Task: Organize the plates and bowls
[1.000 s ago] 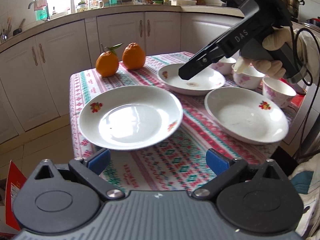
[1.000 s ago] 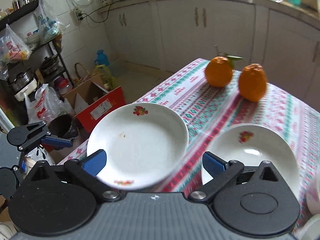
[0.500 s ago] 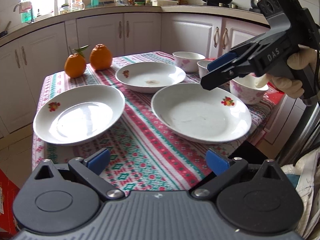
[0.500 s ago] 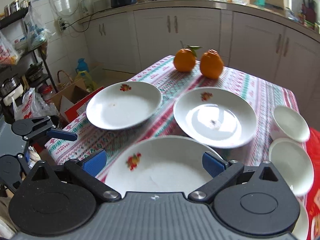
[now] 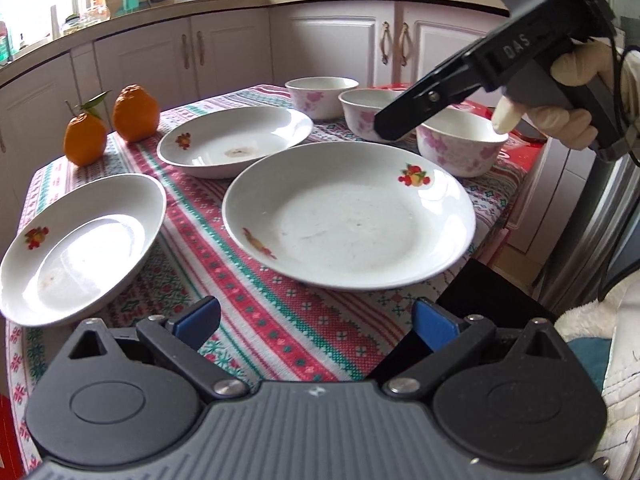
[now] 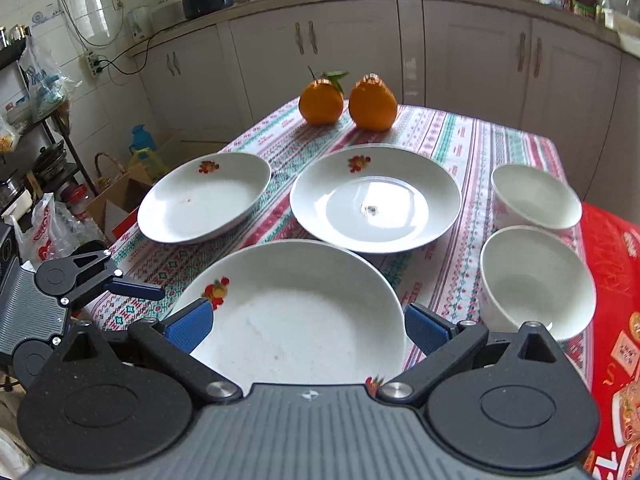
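Note:
Three white plates with fruit motifs lie on the patterned tablecloth [image 5: 280, 320]: a near-left plate [image 5: 80, 248], a far plate [image 5: 236, 140] and a large near-right plate [image 5: 348, 216]. Three white bowls with pink flowers [image 5: 322, 96] [image 5: 372, 112] [image 5: 460, 144] stand in a row behind it. My left gripper [image 5: 316, 320] is open low over the table's front edge, short of the large plate. My right gripper [image 6: 308, 326] is open, hovering above that same plate [image 6: 296, 312]. In the left wrist view its finger [image 5: 400, 120] hangs in front of the bowls, held by a gloved hand [image 5: 560, 120].
Two oranges [image 6: 320, 102] [image 6: 372, 104] sit at the table's far end. A red printed box [image 6: 612, 280] lies at the right edge beside the bowls [image 6: 536, 276]. White cabinets ring the room. A cardboard box [image 6: 120, 196] and bags stand on the floor to the left.
My left gripper has swung right, from facing the left plate to facing the large near-right plate. My right gripper has drawn back from the far and left plates to above the large plate.

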A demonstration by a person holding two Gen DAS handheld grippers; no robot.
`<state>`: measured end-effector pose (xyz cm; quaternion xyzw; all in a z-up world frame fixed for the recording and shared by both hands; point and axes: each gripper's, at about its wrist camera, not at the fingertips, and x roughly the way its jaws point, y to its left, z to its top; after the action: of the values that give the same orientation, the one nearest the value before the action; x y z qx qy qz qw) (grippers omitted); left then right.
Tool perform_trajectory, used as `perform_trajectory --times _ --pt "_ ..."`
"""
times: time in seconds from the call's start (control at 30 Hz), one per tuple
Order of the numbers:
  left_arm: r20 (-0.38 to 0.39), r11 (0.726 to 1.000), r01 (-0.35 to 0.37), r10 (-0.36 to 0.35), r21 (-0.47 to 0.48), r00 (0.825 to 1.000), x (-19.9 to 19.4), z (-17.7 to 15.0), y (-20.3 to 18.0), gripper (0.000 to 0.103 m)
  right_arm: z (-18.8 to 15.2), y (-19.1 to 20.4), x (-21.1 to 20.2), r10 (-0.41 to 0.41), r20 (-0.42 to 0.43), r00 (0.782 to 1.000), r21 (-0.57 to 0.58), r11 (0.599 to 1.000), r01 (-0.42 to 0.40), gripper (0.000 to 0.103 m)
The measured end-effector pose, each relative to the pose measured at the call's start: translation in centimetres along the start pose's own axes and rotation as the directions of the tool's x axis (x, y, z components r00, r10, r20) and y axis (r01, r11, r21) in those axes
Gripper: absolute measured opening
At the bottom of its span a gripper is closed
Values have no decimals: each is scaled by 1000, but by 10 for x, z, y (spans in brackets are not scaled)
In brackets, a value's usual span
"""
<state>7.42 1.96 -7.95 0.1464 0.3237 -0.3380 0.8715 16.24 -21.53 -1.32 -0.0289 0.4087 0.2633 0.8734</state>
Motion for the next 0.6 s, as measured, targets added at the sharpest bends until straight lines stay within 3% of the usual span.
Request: perform_trajectory --times 0.43,0.6 --pt "16 998 52 -52 36 999 13 4 -6 101 22 -21 37 30 -173 985 0 1000 -30 102" --pt "24 997 65 -65 30 998 14 5 -6 99 28 -27 55 21 -237 971 -1 1000 -22 88"
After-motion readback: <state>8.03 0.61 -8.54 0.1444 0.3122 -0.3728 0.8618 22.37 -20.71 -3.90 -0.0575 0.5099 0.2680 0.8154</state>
